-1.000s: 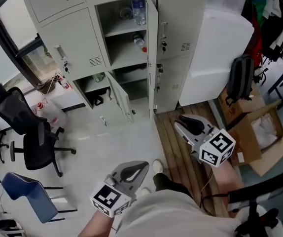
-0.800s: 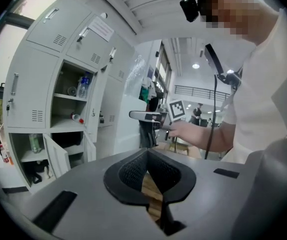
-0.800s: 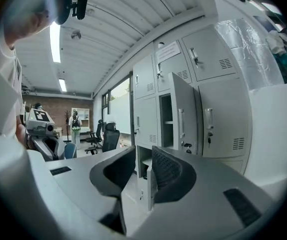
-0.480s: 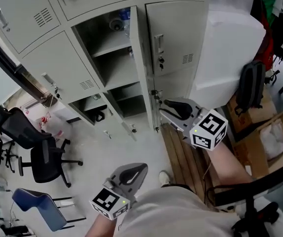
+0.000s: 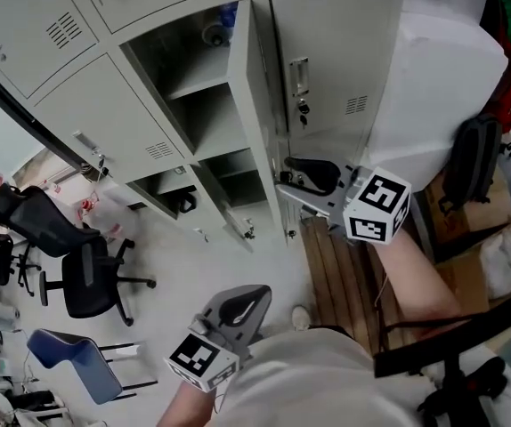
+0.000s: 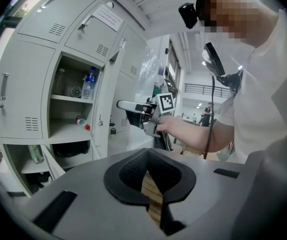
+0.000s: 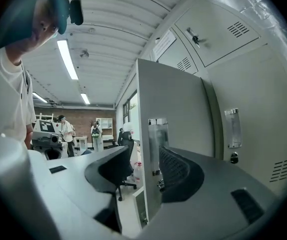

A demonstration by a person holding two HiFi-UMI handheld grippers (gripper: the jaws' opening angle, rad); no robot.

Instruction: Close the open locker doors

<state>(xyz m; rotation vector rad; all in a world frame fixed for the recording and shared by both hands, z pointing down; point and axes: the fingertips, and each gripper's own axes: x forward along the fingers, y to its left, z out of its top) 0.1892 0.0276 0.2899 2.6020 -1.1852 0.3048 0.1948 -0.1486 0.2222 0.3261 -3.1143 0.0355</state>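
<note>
The right gripper [image 5: 280,178] reaches level toward the tall locker door [image 5: 257,105], which stands swung out from the lockers [image 5: 131,105], edge-on to the head view. Its jaws have just been opening and are spread wide. In the right gripper view the door's free edge, with its handle plate [image 7: 156,136], stands between them. No pad can be seen pressing on the metal, so the door is straddled rather than gripped.

The door's long axis runs upright, and it appears hinged on the side of the closed neighbour. Closing it therefore looks like a sweep toward the open shelves [image 5: 204,118], with the jaw on the handle face doing the pushing.

The left gripper [image 5: 257,296] hangs low near the person's body, well apart from the lockers. Its jaws are together and hold nothing. The right hand is plainly the nearer to both open doors.

A second, small lower door [image 5: 223,198] hangs ajar just below and left of the tall one, its free edge pointing out over the floor.
</note>
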